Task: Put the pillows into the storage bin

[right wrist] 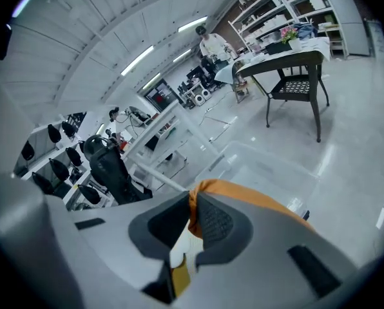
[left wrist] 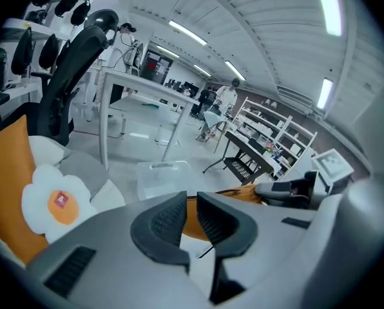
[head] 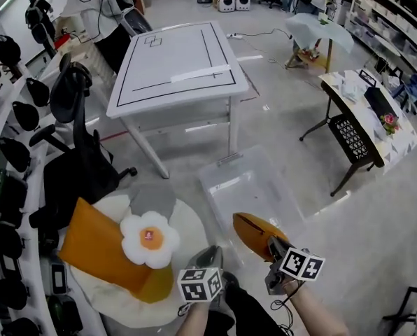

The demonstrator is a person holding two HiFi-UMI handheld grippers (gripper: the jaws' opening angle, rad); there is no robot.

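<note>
While the storage bin [head: 219, 180] is seen bare inside, no pillow is yet counted as stowed. One orange pillow [head: 257, 231] is held just short of it, with the bin directly ahead of the fingertips. The right gripper [right wrist: 193, 221] is clamped on the pillow's edge. The left gripper [left wrist: 191, 219] is nearly closed, and orange cloth is judged pinched in the slit. Both are pitched downward, side by side. Left of the left fingers, an egg-shaped pillow [head: 150, 239], a square cushion [head: 89, 247] and a grey pillow [head: 152, 200] remain to be moved from the round mat [head: 194, 222].

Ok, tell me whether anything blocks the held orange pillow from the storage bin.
Nothing visible does. The orange pillow, pinched in the right gripper, hangs by the near side of the open storage bin, which looks empty.
</note>
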